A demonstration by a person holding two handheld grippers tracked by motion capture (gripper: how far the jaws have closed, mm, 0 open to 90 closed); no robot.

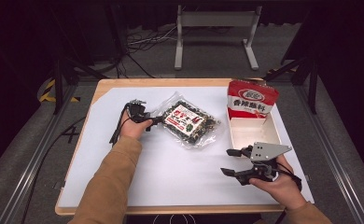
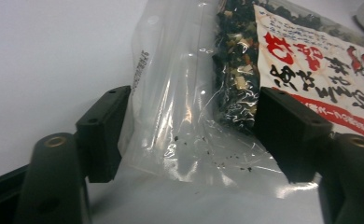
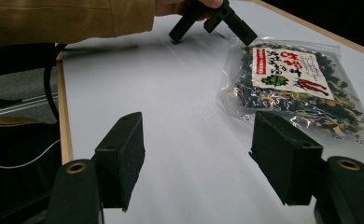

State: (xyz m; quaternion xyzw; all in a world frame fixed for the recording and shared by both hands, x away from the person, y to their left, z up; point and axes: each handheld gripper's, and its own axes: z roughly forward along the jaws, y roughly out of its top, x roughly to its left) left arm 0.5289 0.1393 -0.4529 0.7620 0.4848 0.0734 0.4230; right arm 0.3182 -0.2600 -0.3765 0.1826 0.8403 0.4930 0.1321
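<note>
Clear bag edge (image 2: pixel 180 140) sits between my left fingers (image 2: pixel 101 135), spread to pinch it; right fingers (image 3: pixel 287 158) wait, spread and empty.

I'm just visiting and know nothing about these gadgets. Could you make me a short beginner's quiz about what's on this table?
1. True or false: the left gripper has its jaws open around the clear edge of the snack bag.
2. What stands beside the white tray: A) a red packet, B) a blue mug, C) a bowl?
3. Fill in: the right gripper is ____, holding nothing.

Key: 1 true; 2 A; 3 open.
</note>
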